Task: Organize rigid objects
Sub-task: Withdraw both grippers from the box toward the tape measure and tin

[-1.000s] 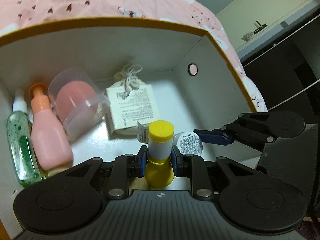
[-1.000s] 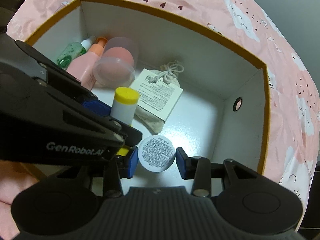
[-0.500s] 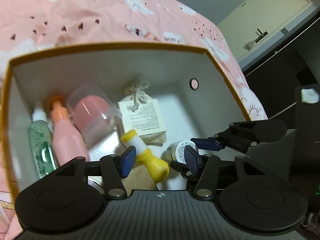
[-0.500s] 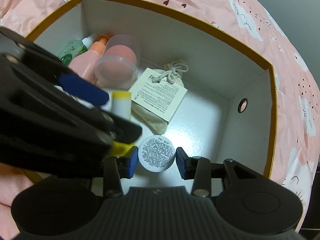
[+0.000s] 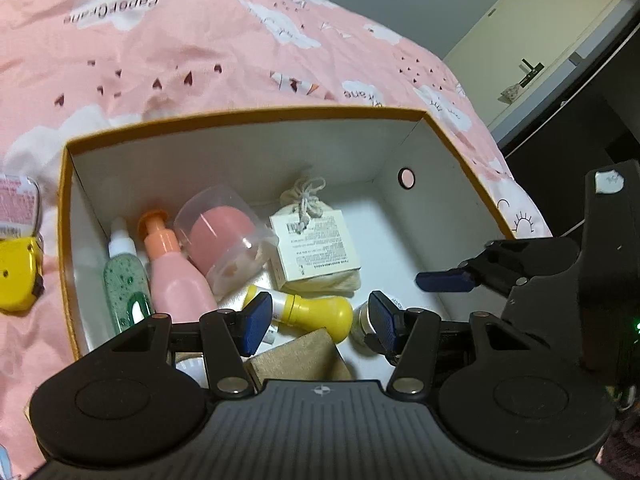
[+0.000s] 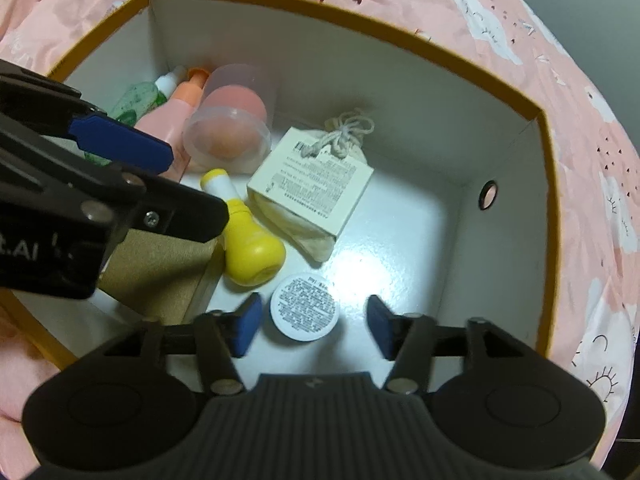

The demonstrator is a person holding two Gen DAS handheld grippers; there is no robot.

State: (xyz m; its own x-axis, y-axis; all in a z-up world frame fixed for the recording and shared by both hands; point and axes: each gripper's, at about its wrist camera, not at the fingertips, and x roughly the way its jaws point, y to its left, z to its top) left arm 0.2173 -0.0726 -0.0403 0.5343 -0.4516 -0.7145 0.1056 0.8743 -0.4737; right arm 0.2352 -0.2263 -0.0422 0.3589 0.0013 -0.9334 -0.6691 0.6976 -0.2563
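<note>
- Step in hand: release of two items into the box (image 5: 448, 136), which sits on a pink bedspread (image 5: 180, 52).
- Far left, outside the box: a yellow item (image 5: 16, 276) and a pink-labelled pack (image 5: 18, 204) lie on the bedspread, probably awaiting stowage.
- Left tongs (image 5: 316, 322): parted, empty. The yellow bottle (image 6: 250, 236) lies on its side on the box floor, beside the bagged carton (image 6: 312, 188), clear of both pads.
- Right tongs (image 6: 310, 326): jaws opening. The jar (image 6: 304, 306) stands between them on the floor, near the left pad; whether it touches cannot be told.
- Next move, as judged: lift both tongs straight up without nudging bottle or jar, then fetch an outside item.
</note>
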